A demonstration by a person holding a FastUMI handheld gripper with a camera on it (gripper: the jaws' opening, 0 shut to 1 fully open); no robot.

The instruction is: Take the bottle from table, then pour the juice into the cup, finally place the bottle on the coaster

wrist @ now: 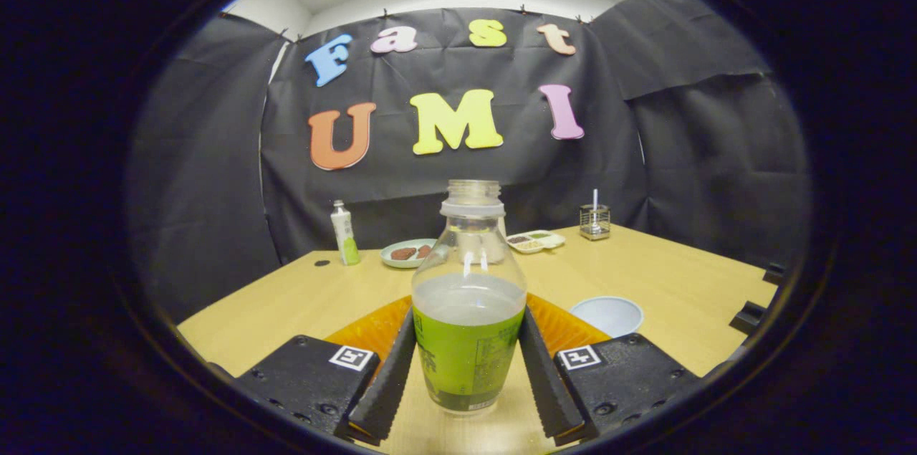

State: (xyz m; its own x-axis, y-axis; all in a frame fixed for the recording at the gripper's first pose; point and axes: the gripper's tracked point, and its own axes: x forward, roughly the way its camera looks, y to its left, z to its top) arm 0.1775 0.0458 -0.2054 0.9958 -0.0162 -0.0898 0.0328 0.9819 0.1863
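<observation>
A clear bottle with a green label and no cap stands upright between my fingers, about half full of pale juice. My gripper is shut on it, one ribbed black finger against each side of the label. The bottle's base is at or just above the wooden table; I cannot tell which. An orange ribbed coaster lies just behind the bottle, spreading out to both sides of it. A pale bowl-like cup sits empty on the table beyond my right finger, beside the coaster.
At the far side of the table stand a small white and green bottle, a green plate with brown food, a white divided dish and a wire holder with a straw. Black cloth walls close in the booth.
</observation>
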